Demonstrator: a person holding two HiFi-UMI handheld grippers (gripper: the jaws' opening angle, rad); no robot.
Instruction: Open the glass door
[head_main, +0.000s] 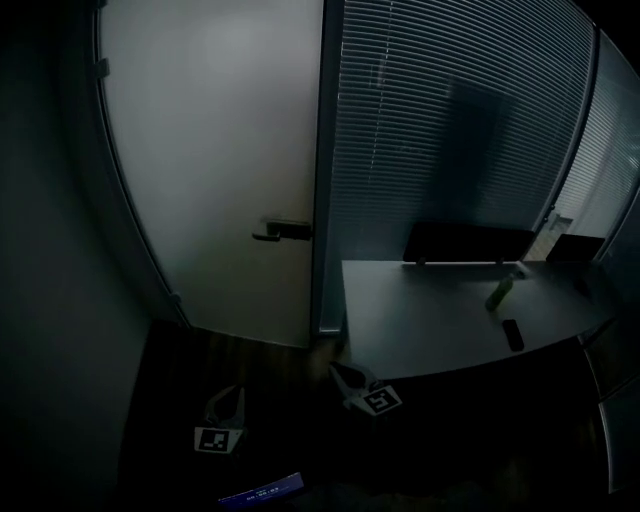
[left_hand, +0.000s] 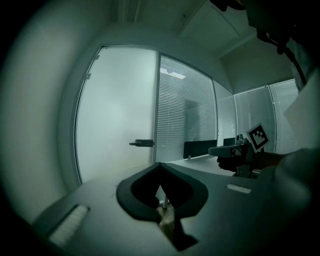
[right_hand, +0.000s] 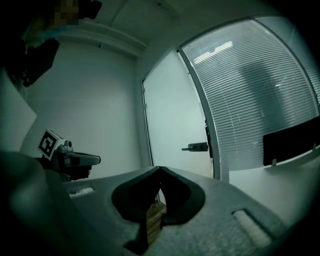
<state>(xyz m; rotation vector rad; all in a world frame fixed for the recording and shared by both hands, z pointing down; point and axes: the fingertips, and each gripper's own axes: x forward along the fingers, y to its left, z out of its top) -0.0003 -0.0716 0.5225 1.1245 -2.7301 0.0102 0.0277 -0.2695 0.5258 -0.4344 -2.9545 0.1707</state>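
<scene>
Head view: frosted glass door (head_main: 210, 170), upper left, closed, with a lever handle (head_main: 282, 231) at its right edge. Blind-covered partition (head_main: 450, 130) adjoining on the right. Desk (head_main: 420, 320), centre right, its corner near the door frame, bearing a green bottle (head_main: 499, 293) and a dark flat item (head_main: 512, 334) too dim to identify. Left gripper (head_main: 230, 395) and right gripper (head_main: 343, 372), bottom centre: jaws together, empty.

**Frosted glass door (head_main: 210, 170) stands closed**

The door is one pale, milky pane, upright in its frame, at 11 o'clock in the head view. A dark lever handle (head_main: 282, 231) sits level at its 3 o'clock edge and points toward 9 o'clock.
</scene>
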